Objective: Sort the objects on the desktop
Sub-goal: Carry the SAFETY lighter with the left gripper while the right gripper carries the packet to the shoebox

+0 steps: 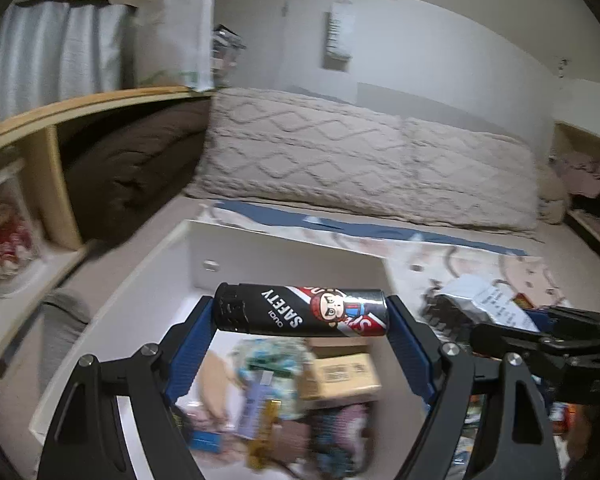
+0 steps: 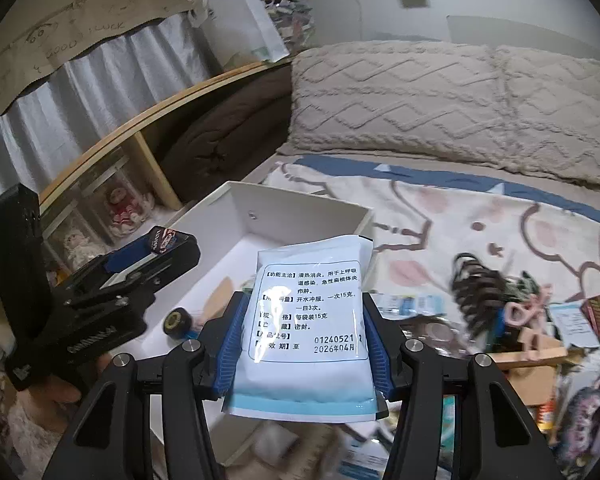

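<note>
Two grippers were loaded at once. Nearest me, the right gripper [image 2: 304, 344] had its blue pads pinching the side edges of a white medicine sachet [image 2: 310, 316], which stood upright between them, printed face to the camera, long axis running away along the fingers. Just to its left, the left gripper [image 1: 300, 316] clamped a black lighter [image 1: 302, 310] end to end, so its long axis lay crosswise, spanning the jaws; the pads pressed on its cap and its base.

Below and ahead of both sat the white box [image 2: 236, 216], open at the top, with a roll of black tape [image 2: 175, 321] and other small things on its floor. The lighter hung directly over the box, the sachet over its near right part, so I judged the left hand the better placed to let go first. Right of the box, loose clutter [image 2: 500, 308] lay on the patterned sheet [image 2: 480, 216], and beyond that the knitted cushions [image 2: 440, 92] lined the wall
</note>
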`<state>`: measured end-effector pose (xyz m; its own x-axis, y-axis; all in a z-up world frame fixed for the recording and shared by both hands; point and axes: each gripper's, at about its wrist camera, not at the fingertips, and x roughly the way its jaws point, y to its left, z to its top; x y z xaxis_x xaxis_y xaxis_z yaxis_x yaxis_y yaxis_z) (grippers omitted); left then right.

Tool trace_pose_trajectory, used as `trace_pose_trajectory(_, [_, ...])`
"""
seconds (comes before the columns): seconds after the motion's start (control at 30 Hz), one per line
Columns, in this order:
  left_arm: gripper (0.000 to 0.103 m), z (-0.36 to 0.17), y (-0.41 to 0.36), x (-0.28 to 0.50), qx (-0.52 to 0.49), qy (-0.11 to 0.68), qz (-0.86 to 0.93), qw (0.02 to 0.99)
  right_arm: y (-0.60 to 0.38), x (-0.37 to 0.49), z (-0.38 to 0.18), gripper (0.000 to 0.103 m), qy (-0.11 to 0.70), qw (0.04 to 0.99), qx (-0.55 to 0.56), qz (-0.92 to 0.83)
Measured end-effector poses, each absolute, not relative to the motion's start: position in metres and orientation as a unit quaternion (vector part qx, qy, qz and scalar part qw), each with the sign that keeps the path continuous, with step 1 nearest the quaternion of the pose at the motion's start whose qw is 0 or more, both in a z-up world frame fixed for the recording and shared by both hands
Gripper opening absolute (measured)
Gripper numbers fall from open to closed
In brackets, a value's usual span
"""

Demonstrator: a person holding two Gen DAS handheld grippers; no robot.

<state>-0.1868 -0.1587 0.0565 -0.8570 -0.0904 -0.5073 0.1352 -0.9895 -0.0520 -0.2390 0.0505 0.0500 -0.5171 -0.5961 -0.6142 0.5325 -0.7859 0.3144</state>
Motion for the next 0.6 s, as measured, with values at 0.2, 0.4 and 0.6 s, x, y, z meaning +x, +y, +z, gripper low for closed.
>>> trace_pose_trajectory(0.2, [0.083, 0.049, -0.186, -0.184, 0.269, 0.055, -0.958, 0.078, 0.012, -0.239, 0.047, 0.055, -0.007, 0.328, 0.384, -0.863])
trace_pose_trajectory(0.4, [0.083, 0.043, -0.214, -0.183, 0.28, 0.088, -0.952, 0.089, -0.011, -0.237, 0.041, 0.055, 0.015, 0.333, 0.393, -0.857])
trace_pose_trajectory(0.6, [0.083, 0.034, -0.234, -0.189, 0.302, 0.121, -0.942, 0.085, -0.027, -0.232, 0.034, 0.055, 0.025, 0.341, 0.399, -0.851])
